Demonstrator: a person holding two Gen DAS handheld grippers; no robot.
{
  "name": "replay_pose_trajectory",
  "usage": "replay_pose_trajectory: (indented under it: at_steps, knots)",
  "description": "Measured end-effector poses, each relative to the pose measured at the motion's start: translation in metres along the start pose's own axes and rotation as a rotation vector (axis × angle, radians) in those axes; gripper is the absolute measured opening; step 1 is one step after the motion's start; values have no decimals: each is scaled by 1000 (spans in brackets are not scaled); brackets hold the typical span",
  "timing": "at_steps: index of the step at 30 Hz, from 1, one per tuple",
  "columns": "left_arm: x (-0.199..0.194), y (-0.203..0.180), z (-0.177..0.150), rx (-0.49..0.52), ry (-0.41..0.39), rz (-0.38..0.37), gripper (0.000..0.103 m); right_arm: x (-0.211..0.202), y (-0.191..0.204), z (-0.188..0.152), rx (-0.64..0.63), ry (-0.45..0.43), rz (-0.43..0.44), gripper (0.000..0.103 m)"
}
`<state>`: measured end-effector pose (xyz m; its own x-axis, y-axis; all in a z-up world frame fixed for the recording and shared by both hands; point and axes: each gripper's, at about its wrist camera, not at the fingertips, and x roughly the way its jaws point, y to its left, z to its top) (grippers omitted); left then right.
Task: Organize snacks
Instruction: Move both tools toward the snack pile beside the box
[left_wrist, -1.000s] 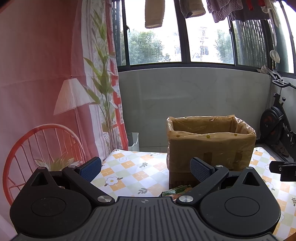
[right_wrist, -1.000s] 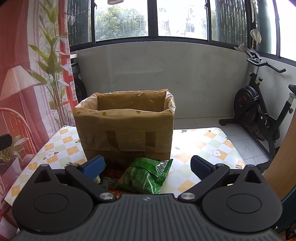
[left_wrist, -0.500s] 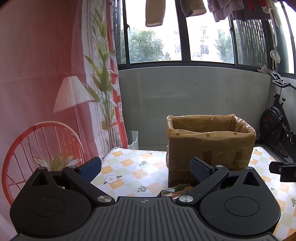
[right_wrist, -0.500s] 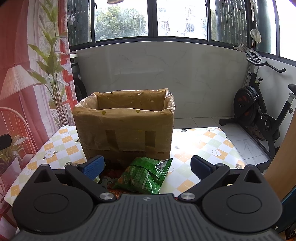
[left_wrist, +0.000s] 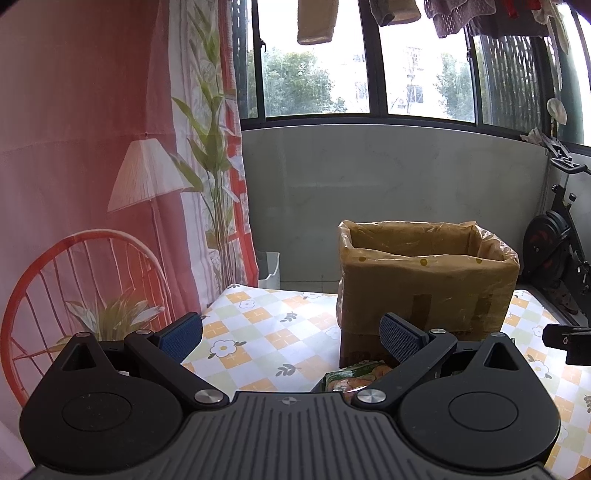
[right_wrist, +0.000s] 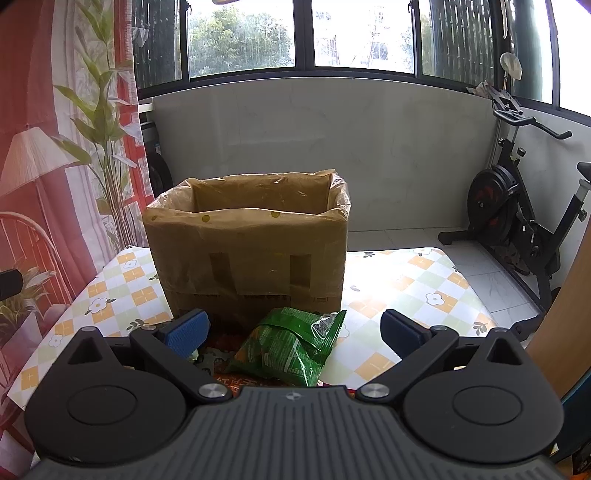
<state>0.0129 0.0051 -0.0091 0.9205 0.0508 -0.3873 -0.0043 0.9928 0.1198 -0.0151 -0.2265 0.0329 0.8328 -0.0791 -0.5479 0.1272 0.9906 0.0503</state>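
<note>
A cardboard box lined with clear plastic stands open on the checked tablecloth; it also shows in the left wrist view. A green snack bag lies in front of the box, between the fingers of my right gripper, which is open and empty above it. My left gripper is open and empty, left of the box. A snack packet peeks out by its right finger. More packets lie under the green bag, mostly hidden.
A printed red curtain hangs at the left. An exercise bike stands on the floor at the right. A wooden board is at the far right edge. The right gripper's tip shows at the right edge of the left wrist view.
The left gripper has tilted up slightly, so the box sits a little lower in its view. The right gripper has barely moved.
</note>
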Motion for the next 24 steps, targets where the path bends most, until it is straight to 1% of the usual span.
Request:
replay_pose_trajectory:
  at_steps: [4,8,10,13,16,18,21,24]
  knots:
    - [8,0,-4,6,-6,38,103,6,-4,-4,21,-6,40,103]
    - [15,6,-10,-8,-24,68,103,13,-8,-12,31,-67,79,103]
    - [20,10,-16,-33,-41,63,103,16,-7,-17,15,-103,78,103]
    - [26,15,-27,-59,-51,59,103,27,-1,-22,-21,-104,66,103]
    - [35,14,-36,-41,-28,58,103,36,6,-31,-68,-118,82,103]
    - [39,14,-42,-23,-20,60,103,42,11,-38,-97,-111,84,103]
    - [43,15,-49,-17,-11,65,103,49,14,-45,-93,-99,109,103]
    - [48,14,-56,-12,8,37,103,52,18,-50,-103,-103,92,103]
